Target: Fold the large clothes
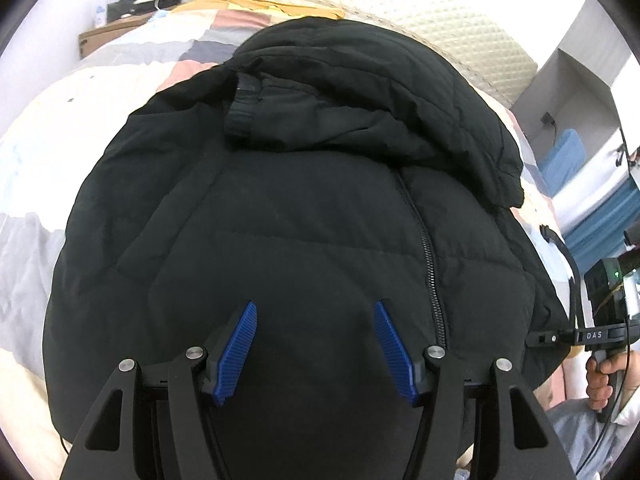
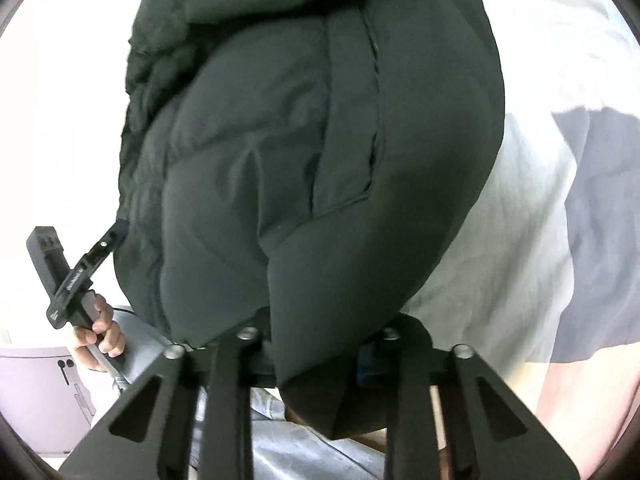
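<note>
A large black puffer jacket (image 1: 304, 216) lies on the bed, zip up, with a sleeve folded across its upper part. My left gripper (image 1: 316, 344) is open, its blue pads (image 1: 240, 344) spread just above the jacket's lower front, holding nothing. In the right wrist view the jacket (image 2: 304, 152) fills the frame and its hem bulges between my right gripper's fingers (image 2: 316, 360), hiding the pads; they look closed on the hem. The right gripper also shows in the left wrist view (image 1: 560, 336) at the jacket's right edge. The left gripper shows in the right wrist view (image 2: 72, 276).
The bed has a patchwork quilt (image 1: 100, 92) in cream, pink and grey. A quilted cream headboard (image 1: 400, 8) stands at the far end. A dark bag on a cardboard box (image 1: 140, 0) sits far left. A blue-striped item (image 1: 592, 208) is on the right.
</note>
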Demonstrator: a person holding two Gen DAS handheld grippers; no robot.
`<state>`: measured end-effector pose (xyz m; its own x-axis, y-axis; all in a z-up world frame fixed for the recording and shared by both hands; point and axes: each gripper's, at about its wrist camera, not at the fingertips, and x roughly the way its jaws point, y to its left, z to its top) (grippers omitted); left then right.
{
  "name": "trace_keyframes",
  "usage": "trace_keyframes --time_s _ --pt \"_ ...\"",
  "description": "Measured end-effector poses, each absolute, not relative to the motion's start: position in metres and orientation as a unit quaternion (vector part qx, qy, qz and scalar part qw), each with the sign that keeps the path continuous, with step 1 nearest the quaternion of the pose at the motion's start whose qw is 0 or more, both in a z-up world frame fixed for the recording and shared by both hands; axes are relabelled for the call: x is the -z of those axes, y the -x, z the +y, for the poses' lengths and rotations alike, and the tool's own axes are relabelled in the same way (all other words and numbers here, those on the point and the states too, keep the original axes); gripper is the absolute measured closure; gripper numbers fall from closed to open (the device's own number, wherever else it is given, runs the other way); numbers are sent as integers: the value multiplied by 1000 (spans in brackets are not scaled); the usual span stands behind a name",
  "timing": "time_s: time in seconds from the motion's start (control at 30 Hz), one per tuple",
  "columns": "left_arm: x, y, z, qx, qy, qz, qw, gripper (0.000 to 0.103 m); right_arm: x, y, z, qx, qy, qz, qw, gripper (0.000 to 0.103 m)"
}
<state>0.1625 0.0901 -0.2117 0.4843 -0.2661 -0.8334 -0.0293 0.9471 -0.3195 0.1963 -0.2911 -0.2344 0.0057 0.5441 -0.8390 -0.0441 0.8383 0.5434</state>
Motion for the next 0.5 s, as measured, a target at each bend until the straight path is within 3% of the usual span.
trace_keyframes --time_s 0.33,0.5 --pt "189 -170 196 96 252 540 797 42 216 -192 -310 -238 -228 608 722 83" --pt "214 -164 239 132 316 601 722 42 200 -191 -304 -263 -236 562 748 83"
